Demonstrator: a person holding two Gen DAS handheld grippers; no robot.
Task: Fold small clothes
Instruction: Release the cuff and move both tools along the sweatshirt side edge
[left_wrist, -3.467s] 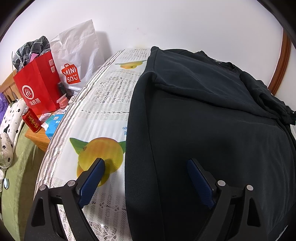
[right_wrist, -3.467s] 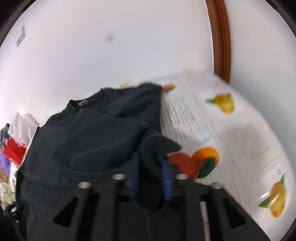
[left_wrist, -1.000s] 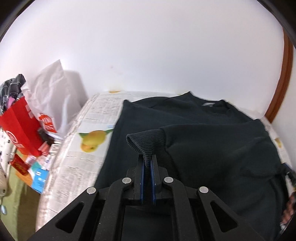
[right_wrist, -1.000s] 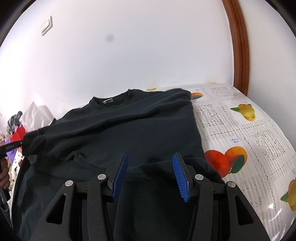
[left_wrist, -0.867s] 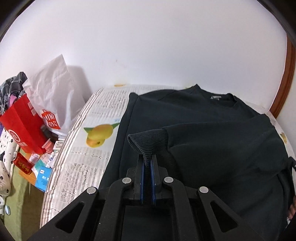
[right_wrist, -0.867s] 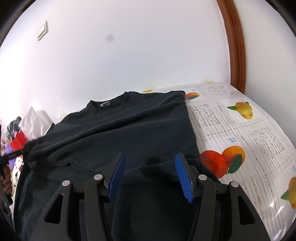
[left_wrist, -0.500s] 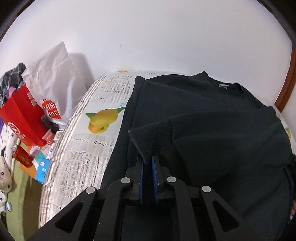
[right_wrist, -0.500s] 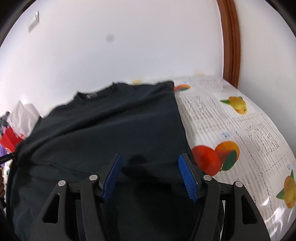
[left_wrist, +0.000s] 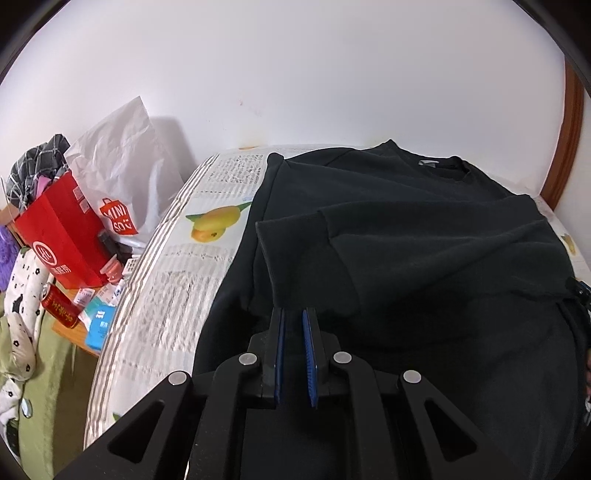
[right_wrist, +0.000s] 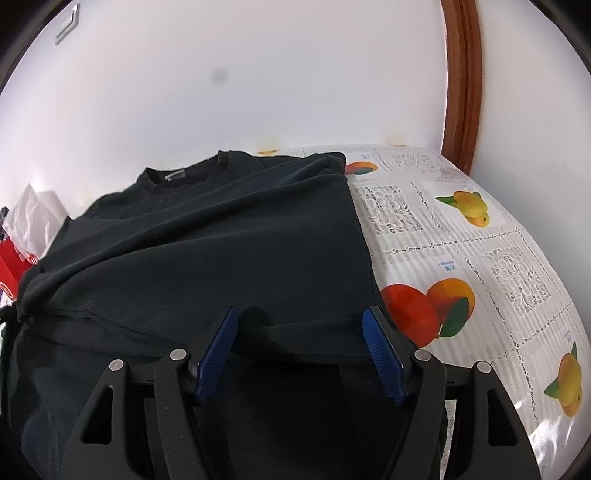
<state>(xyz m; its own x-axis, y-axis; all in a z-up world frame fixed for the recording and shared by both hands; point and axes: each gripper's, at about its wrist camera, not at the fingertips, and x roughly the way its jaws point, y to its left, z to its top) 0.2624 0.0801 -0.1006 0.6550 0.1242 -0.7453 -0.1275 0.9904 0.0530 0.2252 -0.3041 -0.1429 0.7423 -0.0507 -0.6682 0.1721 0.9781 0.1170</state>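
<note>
A dark sweatshirt lies flat on a fruit-print tablecloth, collar at the far side. It also shows in the right wrist view. One sleeve is folded across the body, its ribbed cuff lying on the left part of the chest. My left gripper has its jaws a narrow gap apart just behind the cuff, with the sleeve fabric still between them. My right gripper is wide open and empty over the sweatshirt's right side, near its edge.
Left of the table stand a red paper bag, a white Miniso bag, a red can and small boxes. A white wall runs behind the table. A brown door frame stands at the right. Bare tablecloth lies right of the sweatshirt.
My left gripper carried the sleeve cuff across the chest, lowered it, and its jaws have parted slightly. My right gripper let go of its sleeve earlier and has stayed open, dropping closer to the cloth.
</note>
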